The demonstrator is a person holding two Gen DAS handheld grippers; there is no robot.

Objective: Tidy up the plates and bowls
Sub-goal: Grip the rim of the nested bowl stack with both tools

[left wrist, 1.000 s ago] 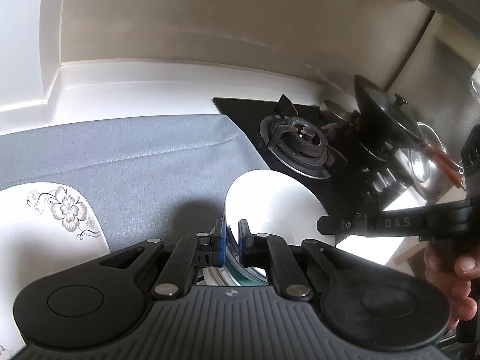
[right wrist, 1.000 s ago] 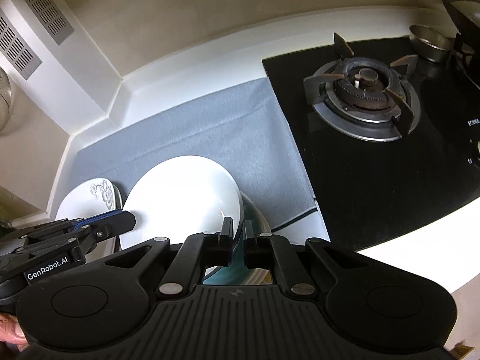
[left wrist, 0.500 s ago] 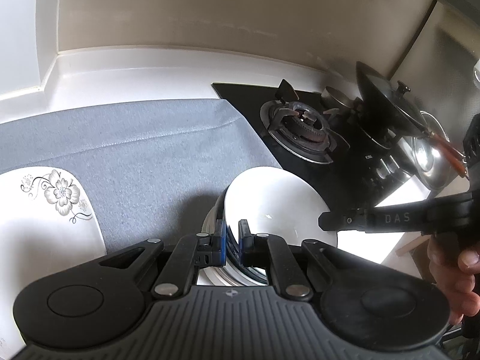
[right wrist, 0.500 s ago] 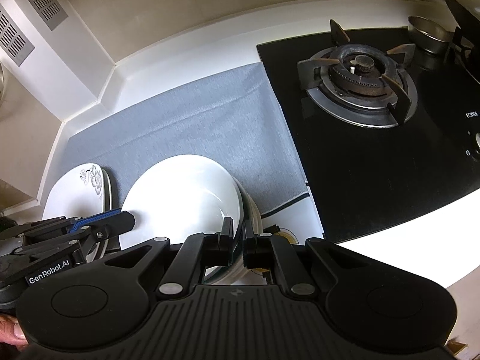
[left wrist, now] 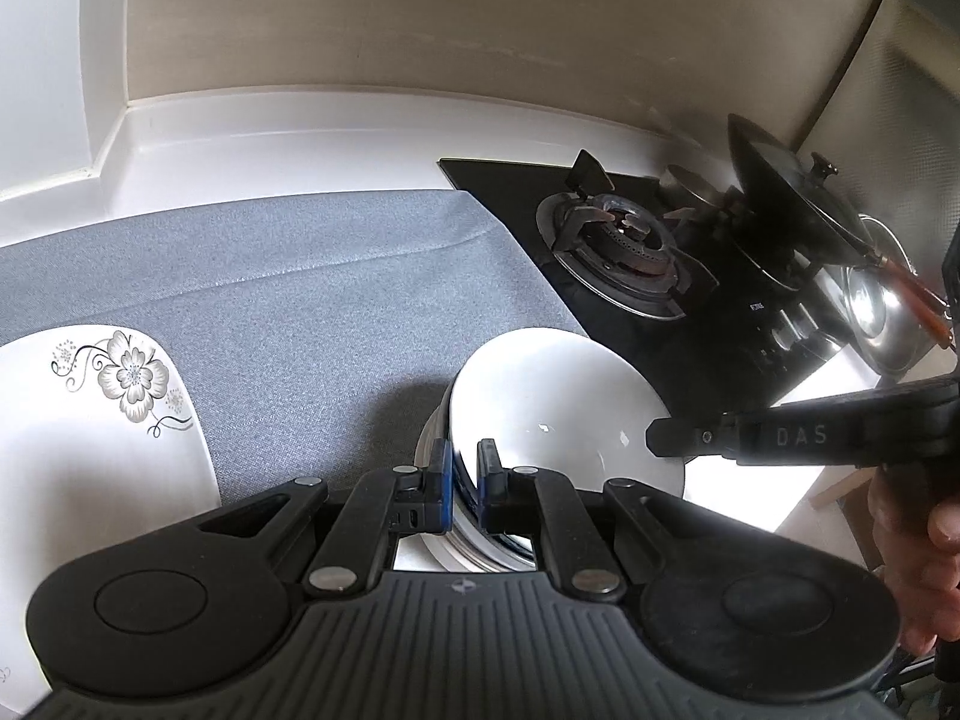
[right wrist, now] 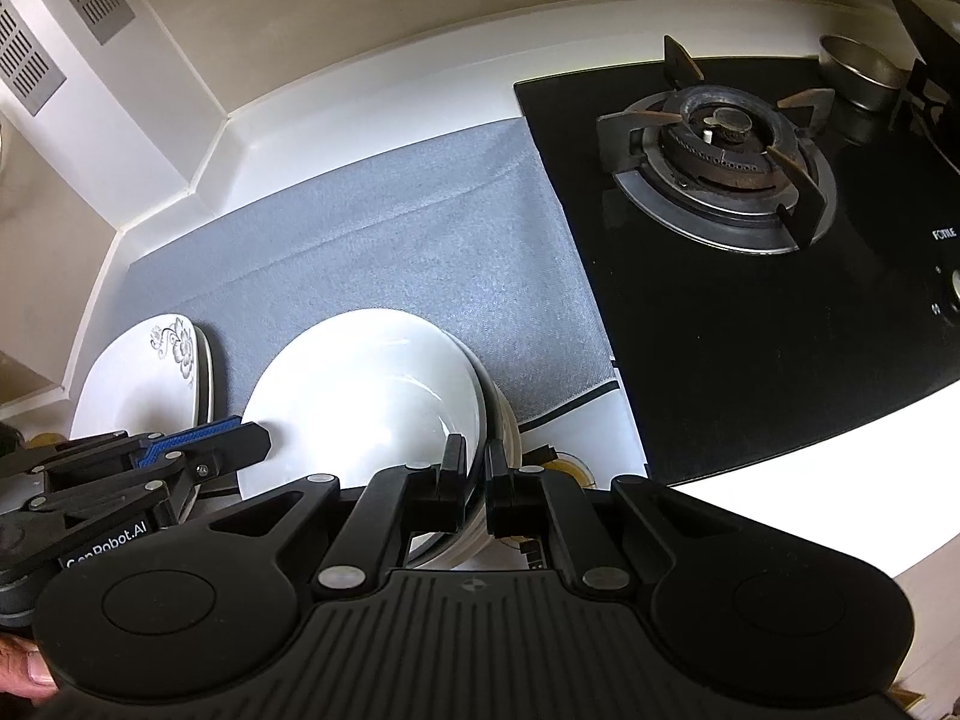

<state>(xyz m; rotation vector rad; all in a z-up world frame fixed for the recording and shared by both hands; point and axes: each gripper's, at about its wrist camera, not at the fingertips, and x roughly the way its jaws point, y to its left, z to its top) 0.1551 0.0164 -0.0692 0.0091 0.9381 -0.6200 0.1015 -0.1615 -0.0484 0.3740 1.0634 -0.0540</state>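
A white bowl (left wrist: 558,396) sits on top of a stack of bowls on the grey mat (left wrist: 300,300). My left gripper (left wrist: 463,468) is shut on the bowl's near-left rim. My right gripper (right wrist: 477,468) is shut on the opposite rim of the same white bowl (right wrist: 360,384). The right gripper also shows in the left wrist view (left wrist: 660,438), at the bowl's right edge. A white plate with a grey flower print (left wrist: 102,420) lies to the left of the stack; it also shows in the right wrist view (right wrist: 150,378).
A black glass gas stove (right wrist: 750,240) lies right of the mat, with a burner (right wrist: 720,144). A pan with a lid (left wrist: 798,204) and steel pots (left wrist: 876,306) stand at the far right. The white counter edge (right wrist: 780,492) runs along the front.
The white bowl held by both grippers has come down and now rests nested on the stack of bowls. Both grippers stayed shut on its rim.
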